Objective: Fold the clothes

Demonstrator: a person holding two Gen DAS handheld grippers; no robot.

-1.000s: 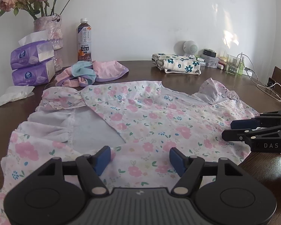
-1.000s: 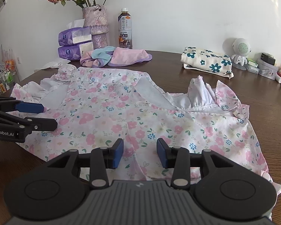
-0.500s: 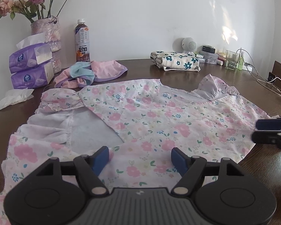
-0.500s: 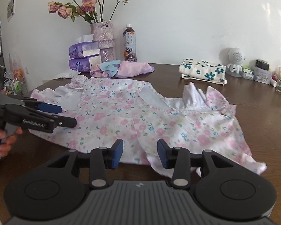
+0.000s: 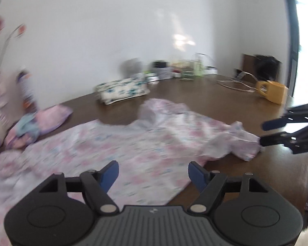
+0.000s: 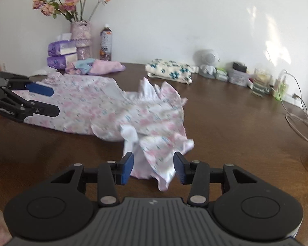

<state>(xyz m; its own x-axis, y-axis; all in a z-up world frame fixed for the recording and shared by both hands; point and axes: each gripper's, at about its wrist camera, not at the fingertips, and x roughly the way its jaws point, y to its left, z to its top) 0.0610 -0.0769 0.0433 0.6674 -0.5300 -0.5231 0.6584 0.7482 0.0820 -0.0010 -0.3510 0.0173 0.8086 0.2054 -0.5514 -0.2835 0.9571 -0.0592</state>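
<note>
A pink floral garment (image 5: 133, 143) lies spread on the brown table (image 5: 195, 96), its right side rumpled. In the blurred left wrist view my left gripper (image 5: 153, 172) stands open over the garment's near edge. My right gripper (image 5: 263, 133) shows at the right of that view, at the garment's bunched right corner. In the right wrist view the garment (image 6: 113, 106) runs from far left to centre. Its crumpled hem corner lies between the wide-apart pads of my open right gripper (image 6: 153, 165). The left gripper (image 6: 52, 100) hovers open at the garment's left side.
A folded white cloth with teal flowers (image 6: 168, 72) sits behind the garment, a pink and blue clothes pile (image 6: 96, 66) at the back left. A flower vase (image 6: 83, 39), a bottle (image 6: 106, 43) and tissue packs (image 6: 60, 54) line the wall. Cables (image 6: 297, 112) and a yellow mug (image 5: 272, 91) lie right.
The right gripper pulled back to the garment's right hem corner and its jaws opened wider. The garment's right side is now bunched. The left view swung right and is blurred.
</note>
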